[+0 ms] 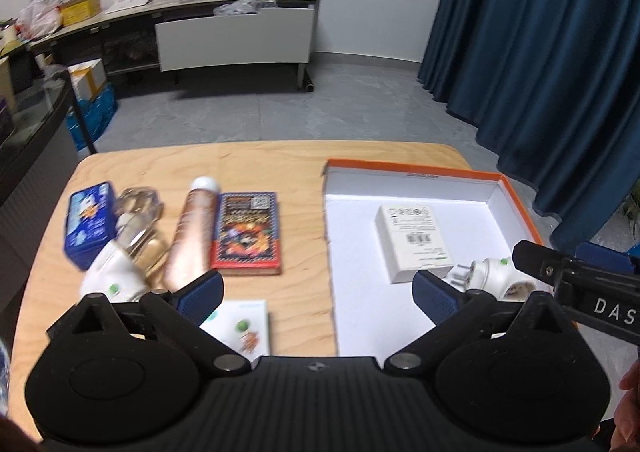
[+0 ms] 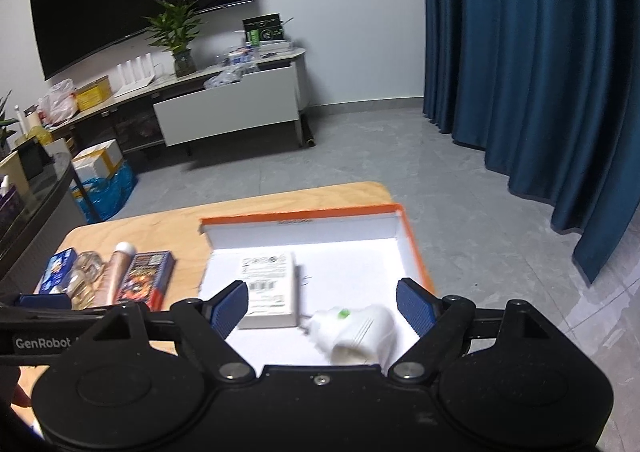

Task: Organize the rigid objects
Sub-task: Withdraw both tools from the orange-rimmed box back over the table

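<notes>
So you've got two things in the orange-rimmed box (image 1: 516,192) on the right: the white carton (image 1: 414,240) and a white plug adapter (image 2: 356,332) near it. Left on the table (image 1: 280,164): blue tin (image 1: 90,222), copper tube (image 1: 192,236), red book (image 1: 248,234), and something glassy, too blurry to call. Both your left gripper (image 1: 318,294) and right gripper (image 2: 322,306) are spread wide, carrying nothing.

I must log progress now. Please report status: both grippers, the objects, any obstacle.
Left gripper open, empty. Right gripper open above white plug adapter in orange-rimmed box, beside white carton. Other items wait on table. Nothing blocks.
</notes>
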Available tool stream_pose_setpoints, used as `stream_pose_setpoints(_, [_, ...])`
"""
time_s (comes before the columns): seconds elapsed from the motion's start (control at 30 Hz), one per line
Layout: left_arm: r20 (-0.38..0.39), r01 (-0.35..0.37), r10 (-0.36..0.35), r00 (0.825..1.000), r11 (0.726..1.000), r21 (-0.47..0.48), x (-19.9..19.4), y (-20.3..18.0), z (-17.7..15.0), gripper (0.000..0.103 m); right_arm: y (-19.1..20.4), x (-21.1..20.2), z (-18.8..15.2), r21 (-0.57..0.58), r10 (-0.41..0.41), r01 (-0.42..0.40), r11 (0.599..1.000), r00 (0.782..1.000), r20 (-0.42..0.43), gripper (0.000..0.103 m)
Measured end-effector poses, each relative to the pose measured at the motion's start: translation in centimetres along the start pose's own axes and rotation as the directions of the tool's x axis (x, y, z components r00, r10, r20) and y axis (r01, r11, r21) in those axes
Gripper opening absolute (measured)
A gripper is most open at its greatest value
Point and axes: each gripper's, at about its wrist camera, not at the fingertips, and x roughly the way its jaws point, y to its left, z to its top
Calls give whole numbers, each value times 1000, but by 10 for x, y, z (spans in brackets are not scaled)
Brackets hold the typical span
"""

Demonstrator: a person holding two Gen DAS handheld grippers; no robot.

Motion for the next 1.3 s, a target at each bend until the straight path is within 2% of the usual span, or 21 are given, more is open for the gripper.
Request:
stream_pose_setpoints(0.37, [5,-38,38,999,998,-46,-14,29,-13,103,36,-4,-11,-67,47,-49,997,999,-20,96])
stream_pose_setpoints(1.3, [-2,-95,95,995,987,-128,-33,83,-35,103,86,0,-29,-153,123,-134,979,989,-77,96])
